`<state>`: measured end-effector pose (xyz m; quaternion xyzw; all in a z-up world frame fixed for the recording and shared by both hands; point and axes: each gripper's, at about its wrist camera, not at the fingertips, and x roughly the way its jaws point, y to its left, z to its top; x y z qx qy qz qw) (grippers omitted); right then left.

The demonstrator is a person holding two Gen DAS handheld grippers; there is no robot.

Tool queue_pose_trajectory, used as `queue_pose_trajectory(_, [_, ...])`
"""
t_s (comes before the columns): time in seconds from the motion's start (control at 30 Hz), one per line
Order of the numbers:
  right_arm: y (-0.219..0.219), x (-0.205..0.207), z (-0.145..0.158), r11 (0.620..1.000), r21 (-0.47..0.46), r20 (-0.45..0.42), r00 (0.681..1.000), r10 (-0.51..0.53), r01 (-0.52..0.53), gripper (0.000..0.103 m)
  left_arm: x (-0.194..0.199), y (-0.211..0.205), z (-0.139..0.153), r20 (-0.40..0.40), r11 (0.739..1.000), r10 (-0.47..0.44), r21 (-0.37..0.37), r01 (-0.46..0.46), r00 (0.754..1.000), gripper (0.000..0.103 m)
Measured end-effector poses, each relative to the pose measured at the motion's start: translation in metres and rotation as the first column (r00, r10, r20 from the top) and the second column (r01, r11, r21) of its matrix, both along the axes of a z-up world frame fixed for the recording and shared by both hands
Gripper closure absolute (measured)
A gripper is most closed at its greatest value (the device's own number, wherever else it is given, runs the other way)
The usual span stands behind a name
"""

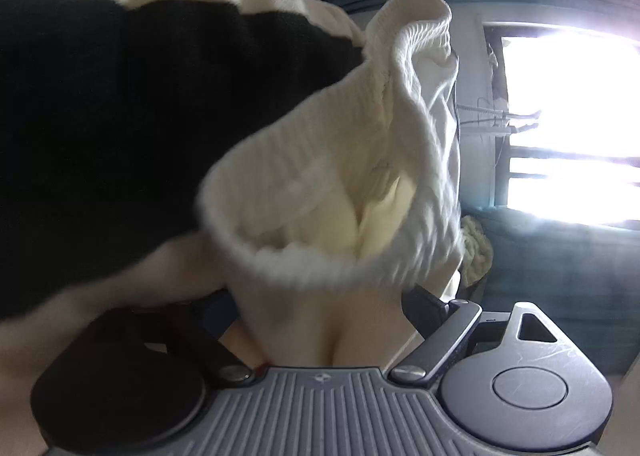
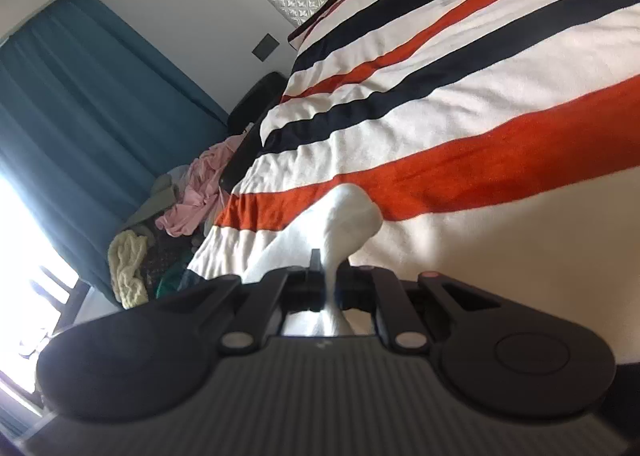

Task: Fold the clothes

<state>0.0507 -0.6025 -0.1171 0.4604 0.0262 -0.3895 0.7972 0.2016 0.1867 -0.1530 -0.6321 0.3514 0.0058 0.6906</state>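
Note:
In the left wrist view a white ribbed sock (image 1: 332,184) hangs close to the camera, its open cuff facing me. It drapes over my left gripper (image 1: 324,320) and hides the fingertips; the jaws stand close around the fabric. In the right wrist view my right gripper (image 2: 330,280) is shut on a bunched end of a white sock (image 2: 348,216), held just above the bed. The striped bedspread (image 2: 460,96) is white, orange-red and black.
A teal curtain (image 2: 80,104) and a bright window (image 1: 572,120) stand beside the bed. A pile of clothes, pink (image 2: 196,192) and pale yellow (image 2: 128,264), lies next to the bed. A black and cream cloth (image 1: 120,116) fills the left of the left wrist view.

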Motion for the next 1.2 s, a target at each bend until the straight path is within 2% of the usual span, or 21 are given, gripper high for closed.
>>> queue_pose_trajectory(0.03, [0.000,-0.002,-0.001,1.000,0.014,0.001,1.000,-0.002,0.002,0.095,0.002,0.003,-0.002,-0.014,0.999,0.018,-0.026,-0.018,1.000,0.018])
queue_pose_trajectory(0.17, [0.000,-0.007,-0.005,0.999,0.046,0.003,1.000,-0.001,0.001,0.095,0.014,0.008,0.001,-0.024,1.000,0.017,-0.018,-0.018,1.000,0.036])
queue_pose_trajectory(0.23, [0.000,-0.007,-0.007,0.999,0.050,0.001,1.000,0.004,-0.004,0.095,0.019,0.010,0.005,-0.041,1.000,0.030,-0.003,-0.030,0.999,0.048])
queue_pose_trajectory(0.27, [-0.001,-0.007,-0.009,0.999,0.053,0.004,1.000,0.007,-0.007,0.095,0.021,0.010,0.007,-0.049,0.999,0.036,0.006,-0.036,0.998,0.064])
queue_pose_trajectory(0.3, [-0.002,-0.008,-0.010,0.998,0.056,0.008,1.000,0.010,-0.011,0.095,0.023,0.011,0.008,-0.057,0.999,0.042,0.014,-0.042,0.997,0.069])
queue_pose_trajectory(0.4, [-0.008,-0.016,-0.012,0.996,0.083,0.045,0.999,0.018,-0.022,0.095,0.024,0.020,0.027,-0.023,0.997,0.073,0.041,-0.072,0.997,0.076])
queue_pose_trajectory(0.53, [-0.017,-0.032,-0.014,0.992,0.117,0.102,0.994,0.036,-0.048,0.095,0.020,0.038,0.074,0.070,0.989,0.080,0.119,-0.088,0.994,0.078])
queue_pose_trajectory(0.63, [-0.019,-0.041,-0.007,0.992,0.073,0.088,0.991,0.097,-0.103,0.095,0.012,0.054,0.117,0.142,0.981,0.039,0.183,-0.065,0.989,0.079])
queue_pose_trajectory(0.73, [-0.023,-0.051,0.006,0.985,0.019,0.075,0.983,0.169,-0.171,0.095,0.001,0.070,0.155,0.172,0.974,0.007,0.223,-0.046,0.985,0.079])
queue_pose_trajectory(0.83, [-0.031,-0.066,0.026,0.980,0.000,0.102,0.975,0.198,-0.199,0.095,-0.014,0.087,0.179,0.179,0.979,0.006,0.197,-0.042,0.984,0.080])
queue_pose_trajectory(0.9, [-0.032,-0.079,0.039,0.977,-0.025,0.106,0.971,0.212,-0.211,0.095,-0.040,0.110,0.191,0.185,0.976,0.001,0.213,-0.041,0.983,0.080])
queue_pose_trajectory(0.97, [-0.032,-0.093,0.045,0.973,-0.038,0.083,0.970,0.229,-0.227,0.095,-0.063,0.131,0.192,0.177,0.977,-0.008,0.210,-0.030,0.984,0.081])
queue_pose_trajectory(1.03, [-0.031,-0.108,0.043,0.971,-0.035,0.017,0.971,0.237,-0.236,0.095,-0.090,0.151,0.182,0.144,0.976,-0.021,0.217,-0.011,0.989,0.081])
queue_pose_trajectory(1.1, [-0.028,-0.118,0.032,0.969,-0.034,-0.100,0.966,0.241,-0.245,0.095,-0.127,0.180,0.172,0.082,0.968,-0.044,0.248,0.022,0.996,0.081])
queue_pose_trajectory(1.2, [-0.021,-0.125,0.004,0.962,0.009,-0.265,0.927,0.266,-0.274,0.095,-0.149,0.200,0.136,-0.046,0.964,-0.062,0.255,0.072,0.997,0.081])
